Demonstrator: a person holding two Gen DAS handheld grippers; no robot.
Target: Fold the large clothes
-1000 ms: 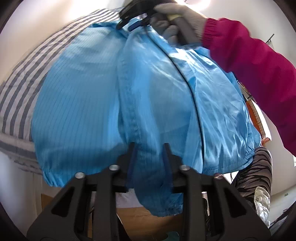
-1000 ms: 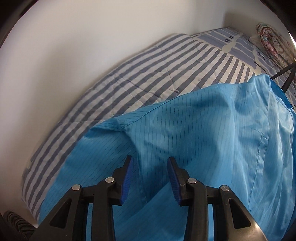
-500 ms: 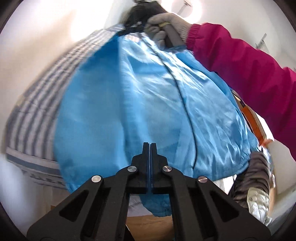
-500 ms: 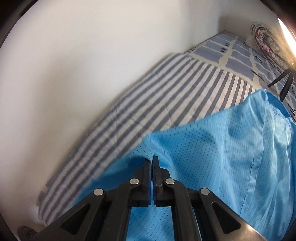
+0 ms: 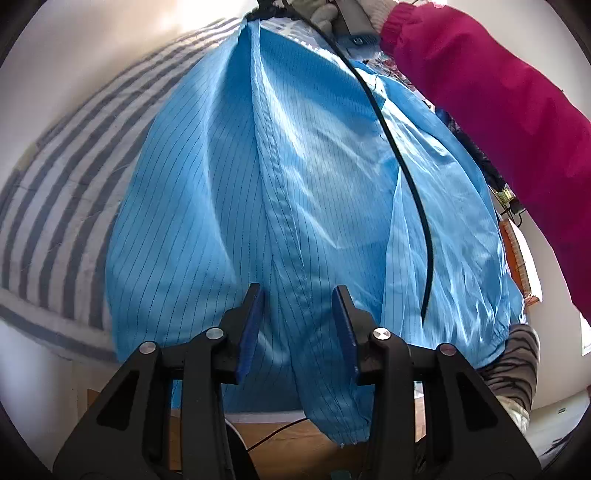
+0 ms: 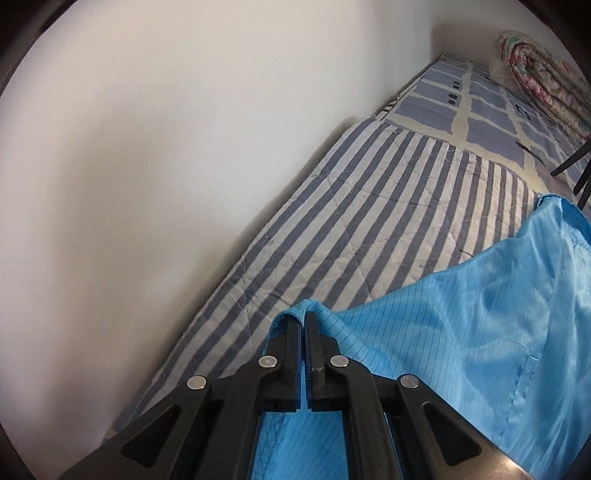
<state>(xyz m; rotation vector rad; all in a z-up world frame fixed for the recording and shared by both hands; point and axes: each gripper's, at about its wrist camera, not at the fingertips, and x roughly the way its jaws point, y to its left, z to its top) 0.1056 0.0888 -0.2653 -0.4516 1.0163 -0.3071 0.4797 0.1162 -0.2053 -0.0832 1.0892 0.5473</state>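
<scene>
A large light-blue garment with thin dark pinstripes hangs stretched over the striped bed. My left gripper is open, its blue-padded fingers standing either side of a vertical seam of the garment without pinching it. My right gripper is shut on a fold of the blue garment and holds it up above the bed. In the left wrist view the right gripper shows at the top, held by a gloved hand with a magenta sleeve.
A grey-and-white striped quilt covers the bed along a white wall. A rolled floral blanket lies at the far end. A black cable hangs across the garment. Wooden floor lies below the bed edge.
My left gripper, shut half a second ago, has opened. My right gripper stays shut on the cloth and has lifted it higher, stretching the garment taut.
</scene>
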